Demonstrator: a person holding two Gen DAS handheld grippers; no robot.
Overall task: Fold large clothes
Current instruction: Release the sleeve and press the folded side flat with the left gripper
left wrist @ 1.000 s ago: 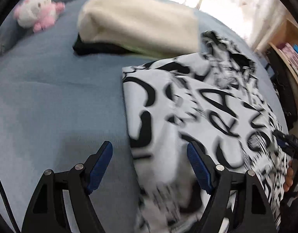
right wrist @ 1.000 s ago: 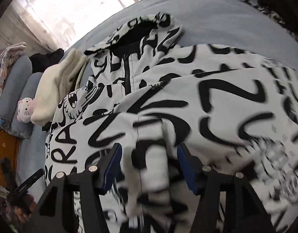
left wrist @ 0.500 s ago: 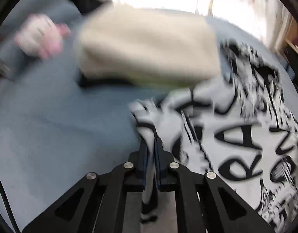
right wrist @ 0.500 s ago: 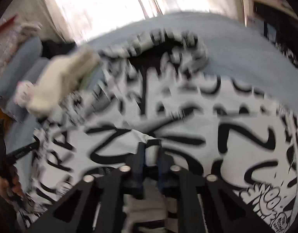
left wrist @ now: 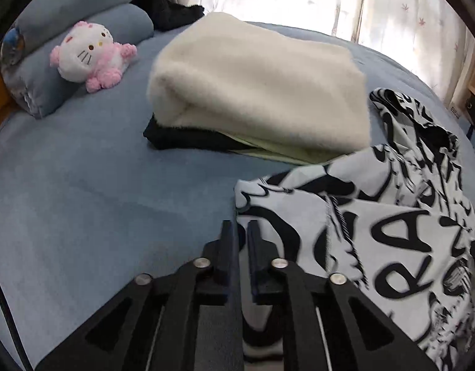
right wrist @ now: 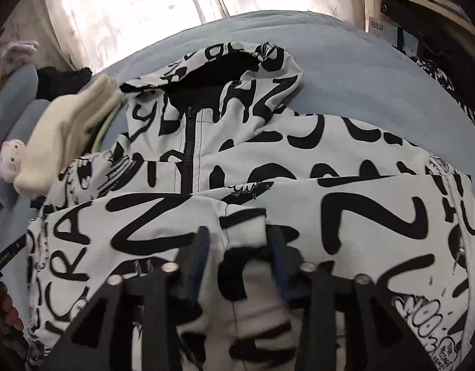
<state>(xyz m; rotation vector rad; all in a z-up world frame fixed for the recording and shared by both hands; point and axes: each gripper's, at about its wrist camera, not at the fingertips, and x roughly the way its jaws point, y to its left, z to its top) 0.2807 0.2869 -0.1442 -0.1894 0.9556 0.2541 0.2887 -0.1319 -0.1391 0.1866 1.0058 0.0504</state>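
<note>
- Hem of the jacket [right wrist: 299,191] lies nearest, carried up over the body: the lower front overlaps the zip, so a bottom-to-top fold looks under way or just laid, not yet pressed flat.
- Left gripper [left wrist: 243,232] is clenched on the jacket's left edge, with a thin strip of printed cloth showing between its nearly closed jaws.
- Right gripper [right wrist: 240,238] straddles a bunched ridge of the folded hem; its jaws have just been opening and stand apart from the cloth on the left side, so I read it as released or letting go.
- Left to do, as I judge it: free the left corner, smooth the fold, tuck in the hood [right wrist: 219,71] beyond the zip, and probably fold once more to match the finished pile.
- Pile of folded clothes [left wrist: 259,89] sits just beyond the jacket's left shoulder, a cream fleece on top of a black piece, touching or nearly touching the jacket's edge; that much of the task seems done.
- Bed [left wrist: 92,185], with a plain blue sheet, carries the jacket near its middle and is soft, so creases may not hold sharply.
- Plush toy [left wrist: 89,54] leans on blue pillows [left wrist: 83,3], left of the pile and farther than the jacket.
- Curtains [right wrist: 129,9] with bright daylight hang beyond the jacket's hood; a wooden shelf [right wrist: 429,3] stands off to the right.
</note>
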